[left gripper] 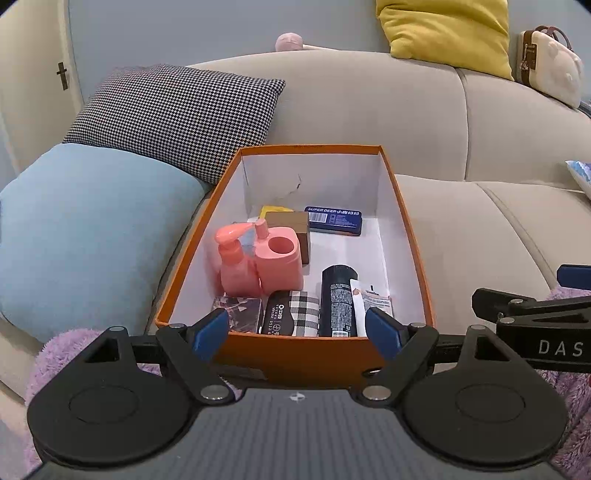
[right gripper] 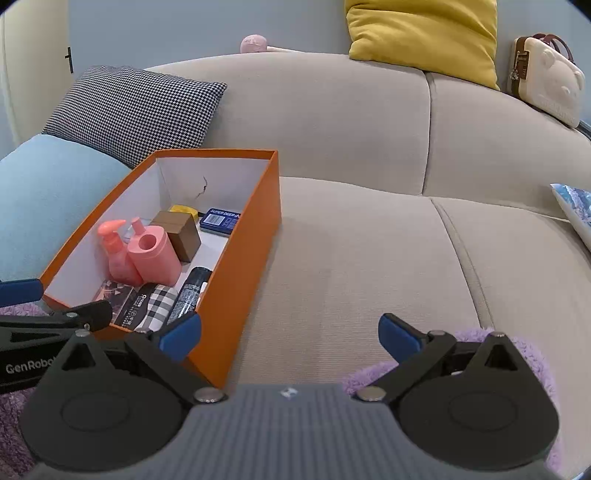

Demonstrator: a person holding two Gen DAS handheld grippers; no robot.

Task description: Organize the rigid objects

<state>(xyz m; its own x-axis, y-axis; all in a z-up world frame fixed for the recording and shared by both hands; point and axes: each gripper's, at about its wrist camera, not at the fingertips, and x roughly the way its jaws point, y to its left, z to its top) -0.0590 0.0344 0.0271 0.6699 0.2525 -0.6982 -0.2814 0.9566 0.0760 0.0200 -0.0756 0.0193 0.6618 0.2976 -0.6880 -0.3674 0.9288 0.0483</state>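
An orange box [left gripper: 295, 352] [right gripper: 240, 288] with white inner walls sits on the beige sofa. Inside stand a pink pump bottle [left gripper: 234, 266] [right gripper: 116, 254] and a pink holder [left gripper: 280, 264] [right gripper: 155, 258]. A brown box [left gripper: 291, 225] [right gripper: 181, 234], a blue tin [left gripper: 334, 220] [right gripper: 221, 220], a black spray can [left gripper: 338, 301] [right gripper: 192, 291], a white tube [left gripper: 371, 299] and a plaid pouch [left gripper: 295, 314] [right gripper: 155, 304] also lie in it. My left gripper [left gripper: 297, 332] is open just before the box's near wall, holding nothing. My right gripper [right gripper: 290, 338] is open over the bare seat, right of the box.
A light blue cushion [left gripper: 85, 236] and a houndstooth cushion [left gripper: 177, 118] lie left of the box. A yellow cushion [right gripper: 424, 33] and a cream case [right gripper: 546, 86] rest on the sofa back. Purple fluffy fabric [right gripper: 498, 354] lies under both grippers. A patterned item [right gripper: 576, 210] sits far right.
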